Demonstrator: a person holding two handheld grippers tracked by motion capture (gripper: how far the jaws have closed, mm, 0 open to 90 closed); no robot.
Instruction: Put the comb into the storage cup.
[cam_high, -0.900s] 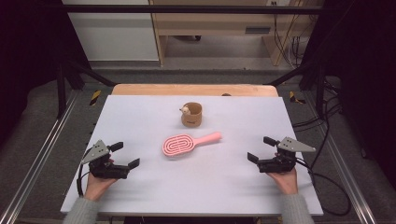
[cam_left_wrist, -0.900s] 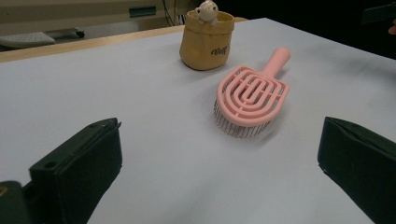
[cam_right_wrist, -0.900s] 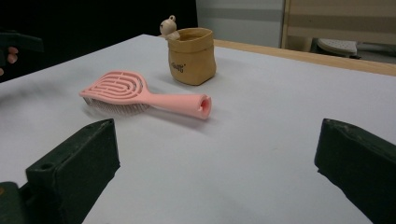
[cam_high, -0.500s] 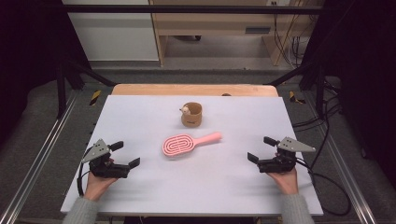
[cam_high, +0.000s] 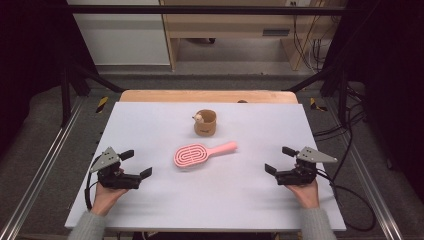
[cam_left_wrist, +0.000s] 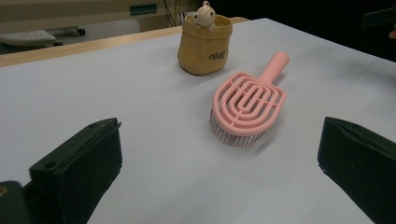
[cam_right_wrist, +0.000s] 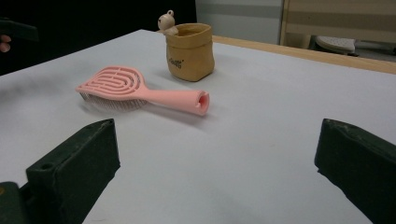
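A pink hairbrush (cam_high: 200, 152) (cam_left_wrist: 247, 105) (cam_right_wrist: 135, 91) lies bristles down in the middle of the white table (cam_high: 150, 130), its handle pointing to the back right. Behind it stands a small tan pot (cam_high: 205, 123) (cam_left_wrist: 204, 43) (cam_right_wrist: 190, 50) with a little bear figure (cam_high: 198, 118) on its rim. My left gripper (cam_high: 136, 164) (cam_left_wrist: 219, 172) rests at the front left, open, nothing between its jaws. At the front right my right gripper (cam_high: 279, 160) (cam_right_wrist: 215, 172) is open as well, well apart from the brush.
A wooden strip (cam_high: 207, 96) runs along the table's far edge. Metal rails (cam_high: 45, 160) flank both sides, and cables (cam_high: 350, 195) trail off at the right. Wooden furniture (cam_high: 235, 30) stands behind the table.
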